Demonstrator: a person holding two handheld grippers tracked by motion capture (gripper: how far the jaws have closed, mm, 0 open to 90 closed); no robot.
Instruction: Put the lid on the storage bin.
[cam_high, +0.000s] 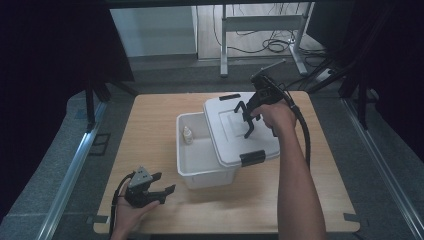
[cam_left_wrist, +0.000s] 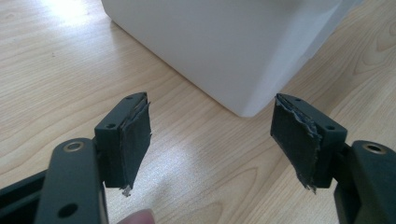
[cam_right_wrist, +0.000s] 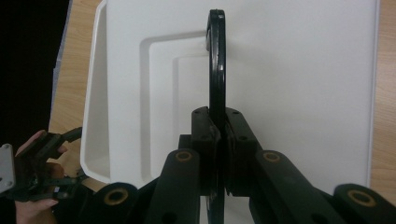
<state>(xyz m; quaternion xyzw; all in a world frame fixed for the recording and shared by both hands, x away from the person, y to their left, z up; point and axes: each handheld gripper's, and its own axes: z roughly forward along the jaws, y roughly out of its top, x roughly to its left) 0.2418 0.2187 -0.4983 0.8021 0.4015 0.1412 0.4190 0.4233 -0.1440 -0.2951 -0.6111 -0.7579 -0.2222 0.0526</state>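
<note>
Your forearms are bare; each black two-jaw gripper (cam_high: 161, 192) has brass-ringed pivots, frayed dark pads (cam_left_wrist: 135, 140), and a thick black cable (cam_high: 303, 131).

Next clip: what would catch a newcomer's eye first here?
The white lid sits askew over the right part of the white bin at mid-table, and the right hand-held gripper is shut on the lid's black handle. A small bottle stands in the bin's uncovered left part. The left hand-held gripper rests open at the table's near left corner.
</note>
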